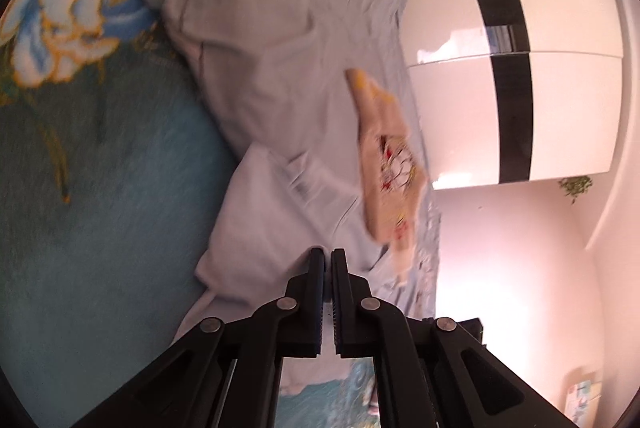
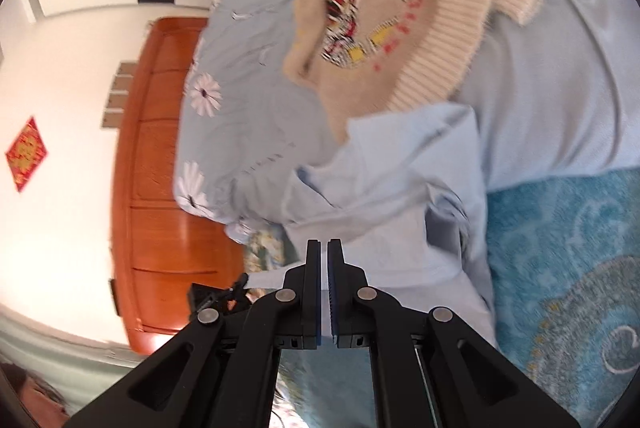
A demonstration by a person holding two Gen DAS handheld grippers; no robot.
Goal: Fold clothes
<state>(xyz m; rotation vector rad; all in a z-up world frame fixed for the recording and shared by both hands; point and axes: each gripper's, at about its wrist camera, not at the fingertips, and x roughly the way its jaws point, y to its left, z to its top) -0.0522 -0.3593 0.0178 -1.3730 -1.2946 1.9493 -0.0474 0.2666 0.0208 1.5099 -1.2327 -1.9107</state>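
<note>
A pale blue shirt point(image 1: 272, 212) lies crumpled on the bed, and its cloth runs up to both grippers. My left gripper point(image 1: 328, 256) is shut, with a thin strip of that shirt between its fingers. In the right wrist view the same shirt point(image 2: 384, 196) bunches just ahead of my right gripper point(image 2: 324, 246), which is shut on its edge. Beyond the shirt rests a beige knitted sweater point(image 2: 380, 20) with a cartoon print and cream ribbed hem; in the left wrist view this sweater point(image 1: 388, 164) shows edge-on.
A grey-blue daisy-print bedsheet point(image 2: 240, 108) covers the bed, beside a blue fleece blanket point(image 1: 80, 188) with large flowers. A wooden headboard point(image 2: 160, 188) stands by the white wall. A white wardrobe point(image 1: 560, 108) with a black stripe borders the bed.
</note>
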